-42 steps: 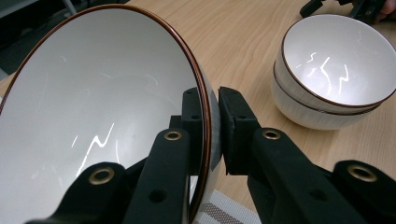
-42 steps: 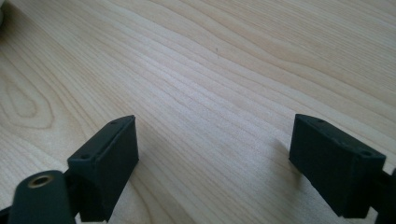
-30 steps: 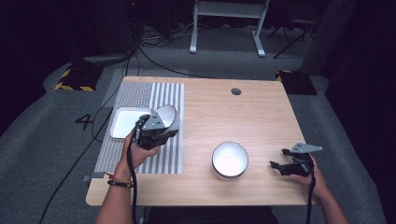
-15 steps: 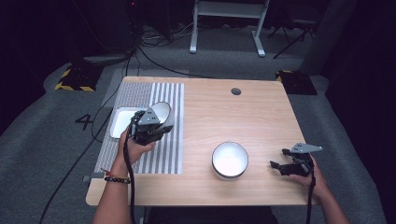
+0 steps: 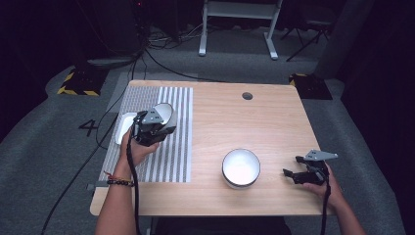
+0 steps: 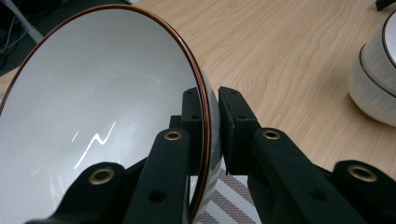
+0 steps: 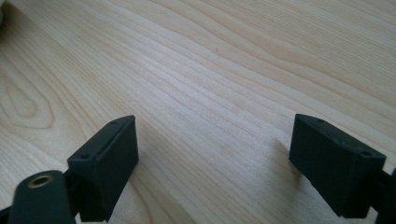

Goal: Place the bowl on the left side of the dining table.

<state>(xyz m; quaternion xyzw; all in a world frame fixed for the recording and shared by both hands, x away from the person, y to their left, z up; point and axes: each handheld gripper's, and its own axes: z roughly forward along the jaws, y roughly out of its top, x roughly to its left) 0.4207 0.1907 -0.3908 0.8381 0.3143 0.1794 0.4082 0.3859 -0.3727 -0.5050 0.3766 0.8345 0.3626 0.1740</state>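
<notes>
**Bowl carried off toward the tray**

Jaws of the left gripper (image 6: 212, 105) are clamped on the rim of a white bowl (image 6: 100, 116), one pad inside the brown-edged lip, the other against the outer wall. Seen from above, the left gripper (image 5: 151, 128) holds that bowl tipped on edge, lifted above the striped mat (image 5: 171, 142). Compared with a second ago, the hand has slid leftward across the mat, so the bowl now hangs partly over the white tray (image 5: 123, 131) at the mat's far left side. That shift suggests the bowl is being taken to the tray, and setting it down looks like the step ahead.

Farther out, the right gripper (image 5: 301, 175) rests near the table's right edge, jaws spread wide with nothing between them, just bare wooden table (image 7: 224, 70). It has not moved. A second white bowl (image 5: 241, 168) stands upright on the wood between the two hands, untouched.
</notes>
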